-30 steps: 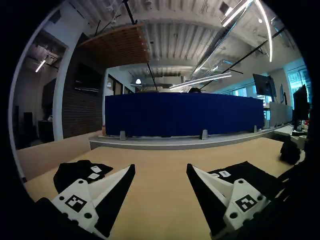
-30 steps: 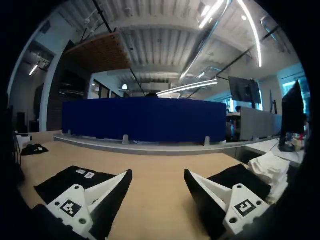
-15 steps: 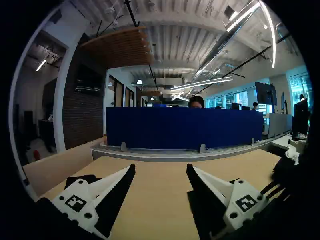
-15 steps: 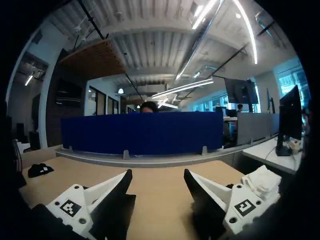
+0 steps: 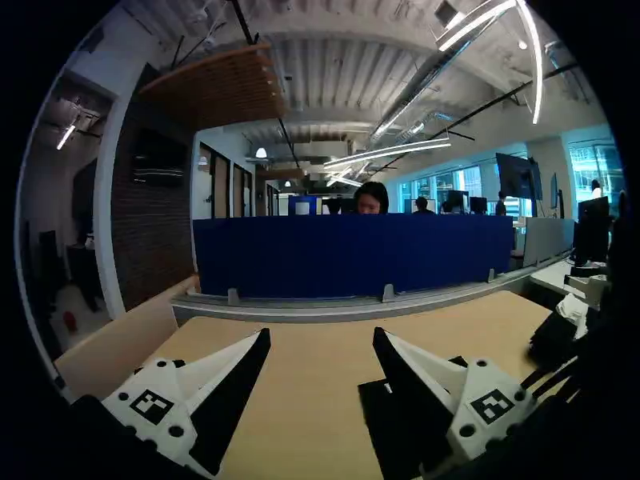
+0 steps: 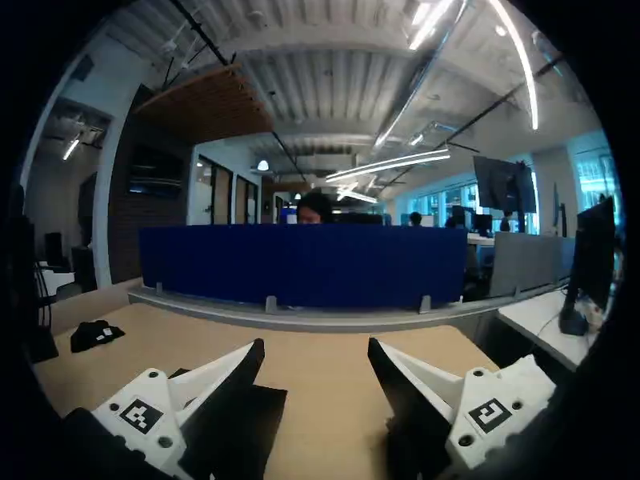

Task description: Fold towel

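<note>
Towel [image 6: 268,410] flat, long axis unclear

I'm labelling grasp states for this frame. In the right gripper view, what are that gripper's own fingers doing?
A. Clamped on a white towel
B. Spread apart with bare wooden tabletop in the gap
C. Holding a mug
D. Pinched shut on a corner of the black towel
B: the right gripper has its fingers apart. The wooden table shows between them, and the black towel lies flat by one finger, not pinched.

Light wood table [image 5: 320,376]; black towel [image 5: 376,408] flat on it; small black cloth [image 6: 94,334] far left
</note>
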Action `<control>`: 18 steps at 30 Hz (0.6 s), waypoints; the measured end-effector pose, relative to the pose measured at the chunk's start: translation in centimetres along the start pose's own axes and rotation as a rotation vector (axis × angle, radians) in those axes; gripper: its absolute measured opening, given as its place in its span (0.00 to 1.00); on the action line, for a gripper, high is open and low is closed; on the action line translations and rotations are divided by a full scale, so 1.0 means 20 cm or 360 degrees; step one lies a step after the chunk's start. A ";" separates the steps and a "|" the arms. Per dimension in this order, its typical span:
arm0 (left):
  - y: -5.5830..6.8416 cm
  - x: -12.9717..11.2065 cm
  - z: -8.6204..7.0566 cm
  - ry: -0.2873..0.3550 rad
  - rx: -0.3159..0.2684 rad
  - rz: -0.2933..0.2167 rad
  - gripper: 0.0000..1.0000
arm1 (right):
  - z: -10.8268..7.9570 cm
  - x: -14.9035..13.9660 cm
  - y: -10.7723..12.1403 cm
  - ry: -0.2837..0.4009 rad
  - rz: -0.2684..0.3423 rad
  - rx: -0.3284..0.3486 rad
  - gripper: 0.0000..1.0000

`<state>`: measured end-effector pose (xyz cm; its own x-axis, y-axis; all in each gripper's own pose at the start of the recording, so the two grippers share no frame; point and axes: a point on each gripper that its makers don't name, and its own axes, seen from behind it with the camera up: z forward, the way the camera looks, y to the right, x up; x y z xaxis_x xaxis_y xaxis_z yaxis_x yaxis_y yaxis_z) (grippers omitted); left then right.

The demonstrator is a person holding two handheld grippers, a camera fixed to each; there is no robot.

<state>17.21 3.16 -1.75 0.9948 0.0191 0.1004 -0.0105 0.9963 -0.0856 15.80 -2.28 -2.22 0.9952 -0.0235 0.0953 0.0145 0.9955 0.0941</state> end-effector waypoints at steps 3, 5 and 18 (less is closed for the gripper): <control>0.07 -0.03 -0.01 -0.0067 -0.0086 0.0012 0.95 | -0.01 -0.03 -0.03 -0.0068 -0.0028 0.0055 1.00; 0.11 -0.06 -0.02 -0.0107 -0.0131 0.0025 0.95 | -0.01 -0.05 -0.05 -0.0113 -0.0053 0.0086 1.00; 0.31 -0.27 -0.08 -0.0383 -0.0406 0.0158 0.95 | -0.10 -0.38 -0.28 -0.0541 -0.0258 0.0414 1.00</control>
<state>11.86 9.03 -4.32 0.9375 0.1645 0.3068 -0.0501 0.9360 -0.3485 8.36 -7.51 -5.44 0.8930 -0.2491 0.3748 0.0991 0.9212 0.3762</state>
